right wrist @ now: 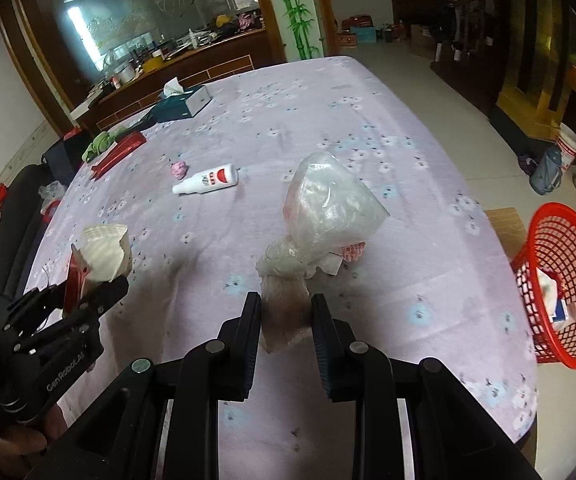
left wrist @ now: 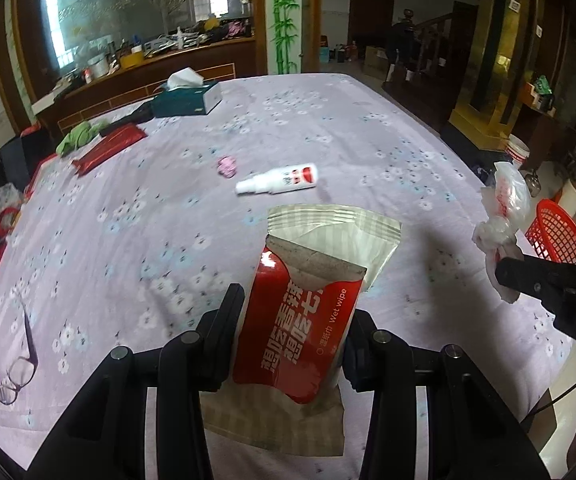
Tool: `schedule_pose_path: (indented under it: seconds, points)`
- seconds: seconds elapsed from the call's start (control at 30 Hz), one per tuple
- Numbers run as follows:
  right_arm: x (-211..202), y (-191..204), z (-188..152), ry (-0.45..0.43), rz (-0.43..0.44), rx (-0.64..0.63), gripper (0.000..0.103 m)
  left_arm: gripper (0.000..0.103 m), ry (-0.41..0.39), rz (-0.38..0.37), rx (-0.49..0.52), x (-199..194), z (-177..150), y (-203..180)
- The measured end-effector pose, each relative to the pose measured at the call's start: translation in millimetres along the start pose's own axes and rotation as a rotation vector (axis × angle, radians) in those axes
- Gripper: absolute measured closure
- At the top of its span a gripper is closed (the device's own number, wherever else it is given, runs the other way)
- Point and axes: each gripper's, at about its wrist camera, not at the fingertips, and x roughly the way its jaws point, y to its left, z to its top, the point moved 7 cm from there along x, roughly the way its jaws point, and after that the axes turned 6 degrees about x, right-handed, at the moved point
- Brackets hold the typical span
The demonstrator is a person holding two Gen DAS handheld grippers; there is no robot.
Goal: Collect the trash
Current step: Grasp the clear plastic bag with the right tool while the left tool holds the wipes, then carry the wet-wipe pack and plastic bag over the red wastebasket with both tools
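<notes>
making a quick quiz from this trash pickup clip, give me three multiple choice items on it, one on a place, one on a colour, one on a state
1. Where is the mesh basket?
A. on the table
B. on the floor off the table's right edge
C. on the far counter

2. What colour is the tissue box?
A. teal
B. yellow
C. black

3. What is the left hand-held gripper doing?
A. open and empty
B. shut on the spray bottle
C. shut on the wet wipe packet

Answers:
1 B, it stands on the floor tiles beside the table, below its edge.
2 A, its sides are dark teal, with a white tissue sticking out on top.
3 C, the red wet wipe packet is pinched between its fingers, while the spray bottle lies free on the cloth.
</notes>
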Motion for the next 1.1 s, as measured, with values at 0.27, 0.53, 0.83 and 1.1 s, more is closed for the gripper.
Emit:
schedule_pose_path:
  seconds: [0.27,0.53,0.83,1.1]
  points:
    - [-11,-10,0,-0.016,0.002,0.005,0.076,0.062,-0.007,0.011,0.042,-2,8,-20]
    - [-14,-15,2,-0.016,0.002,0.013,0.076,0.062,-0.026,0.018,0.083,-5,14,-33]
    - [-18,-21,4,-0.028,-0.003,0.025,0.076,0.062,-0.049,0.025,0.121,-10,20,-45]
    - [-22,-23,2,-0.035,-0.004,0.031,0.076,0.062,-0.054,0.026,0.139,-11,20,-49]
